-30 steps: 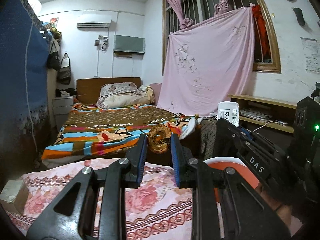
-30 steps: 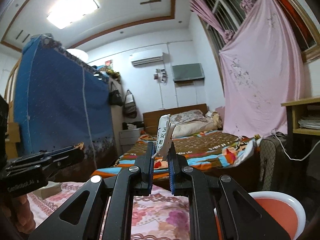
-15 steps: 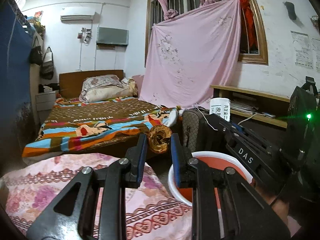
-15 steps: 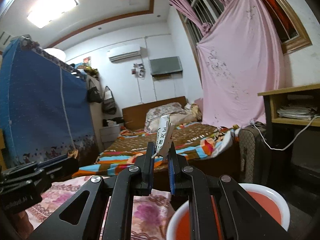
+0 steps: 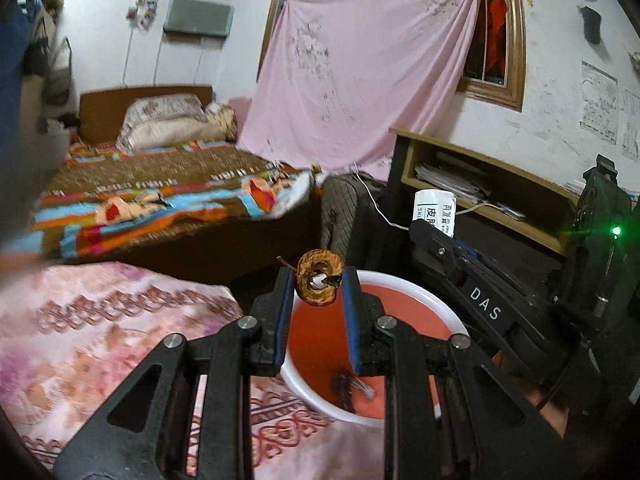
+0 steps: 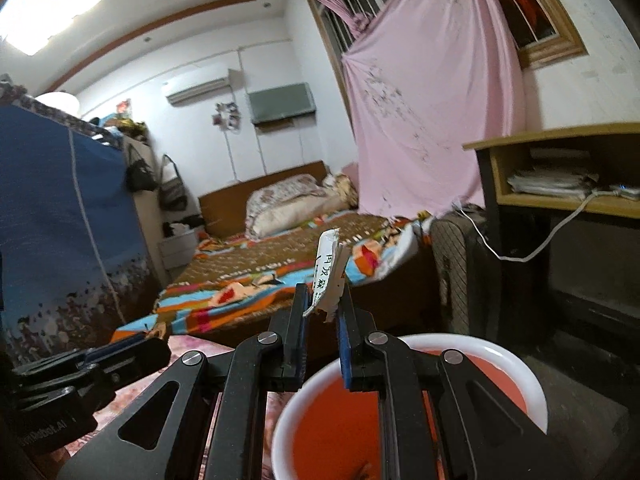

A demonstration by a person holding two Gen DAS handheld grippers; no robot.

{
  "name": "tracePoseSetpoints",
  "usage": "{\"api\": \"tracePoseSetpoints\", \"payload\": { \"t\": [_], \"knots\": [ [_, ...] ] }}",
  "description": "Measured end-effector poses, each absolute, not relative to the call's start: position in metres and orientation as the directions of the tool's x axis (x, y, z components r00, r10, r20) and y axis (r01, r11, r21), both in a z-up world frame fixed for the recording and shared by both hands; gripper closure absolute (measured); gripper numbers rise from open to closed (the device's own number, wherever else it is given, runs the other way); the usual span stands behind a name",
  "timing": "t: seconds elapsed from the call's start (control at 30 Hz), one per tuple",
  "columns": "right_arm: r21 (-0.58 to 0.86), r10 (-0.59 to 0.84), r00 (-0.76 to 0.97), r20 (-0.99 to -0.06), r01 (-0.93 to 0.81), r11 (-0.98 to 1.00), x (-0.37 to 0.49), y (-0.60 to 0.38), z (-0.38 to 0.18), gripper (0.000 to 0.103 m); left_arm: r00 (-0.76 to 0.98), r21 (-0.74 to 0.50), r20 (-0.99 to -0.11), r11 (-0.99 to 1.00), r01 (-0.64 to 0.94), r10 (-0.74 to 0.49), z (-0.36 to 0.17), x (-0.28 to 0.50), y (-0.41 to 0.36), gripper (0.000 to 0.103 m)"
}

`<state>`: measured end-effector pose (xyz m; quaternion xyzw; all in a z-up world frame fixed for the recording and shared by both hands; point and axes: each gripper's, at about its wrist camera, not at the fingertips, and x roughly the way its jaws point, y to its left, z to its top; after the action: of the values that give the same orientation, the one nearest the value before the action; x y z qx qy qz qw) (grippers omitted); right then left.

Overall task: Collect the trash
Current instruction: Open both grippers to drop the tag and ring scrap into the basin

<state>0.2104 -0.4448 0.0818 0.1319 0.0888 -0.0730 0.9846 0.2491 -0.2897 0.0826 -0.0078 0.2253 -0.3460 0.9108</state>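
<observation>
My left gripper (image 5: 318, 277) is shut on a brown, dried fruit core (image 5: 320, 299) and holds it above the near rim of a red basin with a white rim (image 5: 416, 294). A little dark and white rubbish (image 5: 352, 388) lies in the basin's bottom. In the right wrist view, my right gripper (image 6: 323, 295) is shut on a torn white paper scrap with printed characters (image 6: 329, 264), also above the basin (image 6: 516, 364). The same scrap (image 5: 435, 210) shows at the right gripper's tip in the left wrist view. The left gripper (image 6: 120, 354) lies low at the left of the right wrist view.
The basin stands beside a pink flowered cloth (image 5: 100, 332). Beyond lie a bed with a striped colourful blanket (image 5: 168, 196), a dark checked case (image 6: 456, 264) with a white cable, and a wooden shelf desk (image 6: 560, 172). A blue covered wardrobe (image 6: 52, 216) stands at the left.
Both grippers have swung right and tipped downward, each keeping its piece. The red basin has come from the edge of view to right under the fingers.
</observation>
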Motion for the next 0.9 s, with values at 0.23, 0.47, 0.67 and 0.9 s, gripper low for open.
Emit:
{"api": "tracePoseSetpoints", "payload": {
  "t": [0.23,0.47,0.67,0.9],
  "knots": [
    [0.268,-0.144,0.958,-0.249,0.211,0.94,0.212,-0.456,0.074,0.091,0.603,-0.221,-0.46,0.742,0.633,-0.651,0.072,0.257,-0.305,0.094],
    [0.277,-0.157,0.948,-0.275,0.234,0.932,0.212,-0.462,0.071,0.088,0.562,-0.253,-0.498,0.731,0.634,-0.66,0.067,0.262,-0.314,0.094],
    [0.287,-0.168,0.941,-0.293,0.254,0.924,0.213,-0.466,0.068,0.073,0.545,-0.26,-0.523,0.732,0.63,-0.655,0.065,0.265,-0.317,0.092],
    [0.287,-0.173,0.938,-0.299,0.262,0.921,0.214,-0.467,0.069,0.068,0.55,-0.266,-0.523,0.737,0.621,-0.652,0.065,0.264,-0.316,0.086]
  ]
}}
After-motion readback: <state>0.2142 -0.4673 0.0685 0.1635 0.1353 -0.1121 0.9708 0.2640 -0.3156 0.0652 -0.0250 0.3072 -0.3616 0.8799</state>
